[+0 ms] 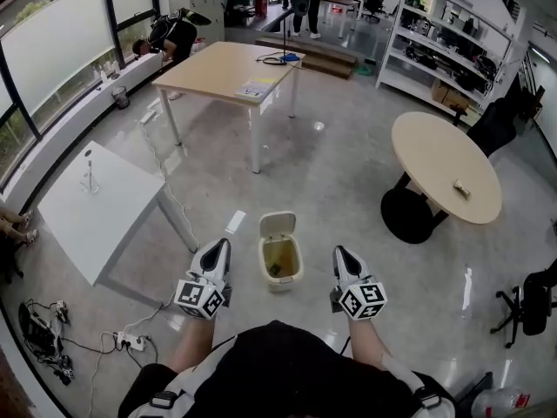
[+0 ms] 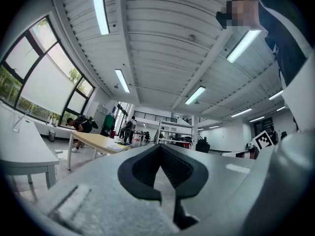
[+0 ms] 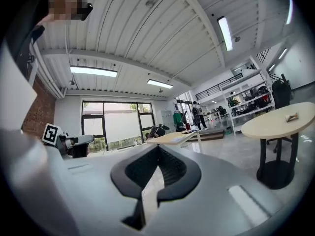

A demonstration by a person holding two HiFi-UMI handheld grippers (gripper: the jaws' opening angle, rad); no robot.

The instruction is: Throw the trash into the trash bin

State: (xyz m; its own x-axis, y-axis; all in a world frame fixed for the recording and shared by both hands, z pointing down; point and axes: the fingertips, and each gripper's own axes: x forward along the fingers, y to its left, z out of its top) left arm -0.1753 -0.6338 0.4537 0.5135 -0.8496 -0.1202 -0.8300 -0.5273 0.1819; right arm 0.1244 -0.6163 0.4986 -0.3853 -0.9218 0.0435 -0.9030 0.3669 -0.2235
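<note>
Both pairs of jaws are pressed together with nothing between them. The left gripper (image 1: pixel 221 246) and right gripper (image 1: pixel 340 253) are held out level in front of the person, one on each side of the trash bin (image 1: pixel 263 261).

The bin stands on the floor (image 1: pixel 348 164) between the two grippers, slightly ahead of their tips and about equally near to each. Its lid (image 1: pixel 278 225) is up at the far end, so its long axis runs away from the person and its mouth is clear from above. Something dark (image 1: pixel 275 270) lies at the bottom; what it is cannot be made out.

A small crumpled piece (image 1: pixel 461 190) lies near the edge of the round counter (image 1: pixel 435 151), well off to the right and ahead. The right gripper is the nearer one to it, and its long axis runs roughly across that gripper's line of reach.

This could mean the trash is already in the bin with both hands free, or that the piece on the round counter is waiting to be fetched.

The floor is smooth, pale and glossy. A white counter (image 1: pixel 96 216) stands to the left, a long wooden counter (image 1: pixel 218 68) is farther off, and shelves (image 1: pixel 444 42) line the back. Cables and a power strip (image 1: pixel 130 341) trail near the person's left side.
</note>
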